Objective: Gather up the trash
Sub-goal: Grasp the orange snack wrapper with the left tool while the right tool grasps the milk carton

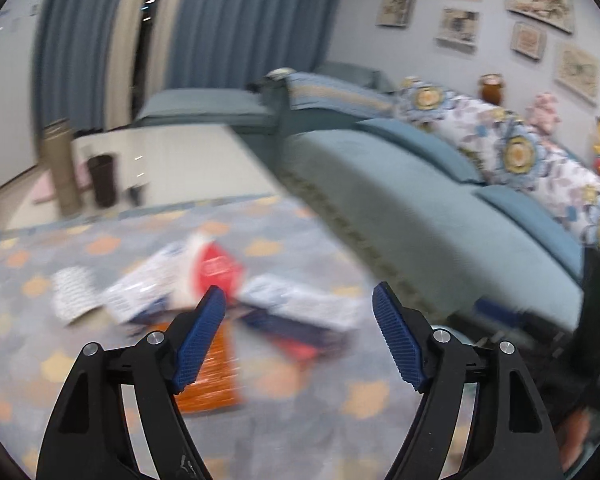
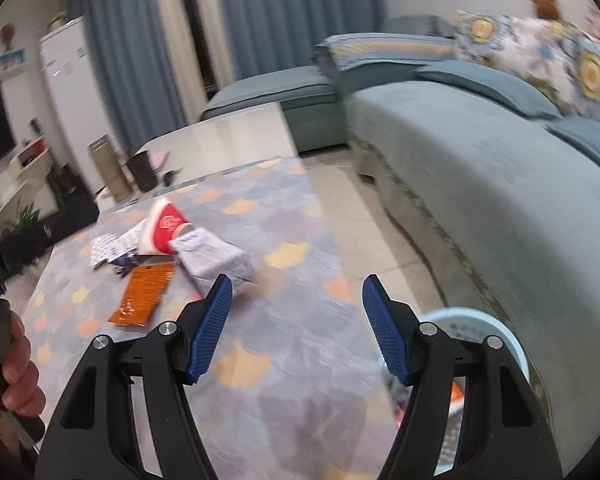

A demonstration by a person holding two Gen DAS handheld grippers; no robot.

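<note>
Several pieces of trash lie on a patterned table top (image 2: pixel 260 360): a red and white packet (image 2: pixel 166 226), a white and blue pack (image 2: pixel 216 258), an orange wrapper (image 2: pixel 144 294) and small printed papers (image 2: pixel 106 248). In the left wrist view the same pile shows blurred: the red packet (image 1: pixel 216 270), the white and blue pack (image 1: pixel 300 312) and the orange wrapper (image 1: pixel 212 376). My left gripper (image 1: pixel 298 308) is open and empty, just above the pile. My right gripper (image 2: pixel 296 296) is open and empty, nearer than the pile. A light blue bin (image 2: pixel 476 328) with trash in it stands under its right finger.
A blue-grey sofa (image 2: pixel 480 184) with floral cushions (image 2: pixel 560 52) runs along the right. A white low table (image 2: pixel 228 140), a tall metal cylinder (image 2: pixel 108 168) and a dark bin (image 2: pixel 142 170) stand beyond. A hand (image 2: pixel 8 364) holds the other gripper's handle at left.
</note>
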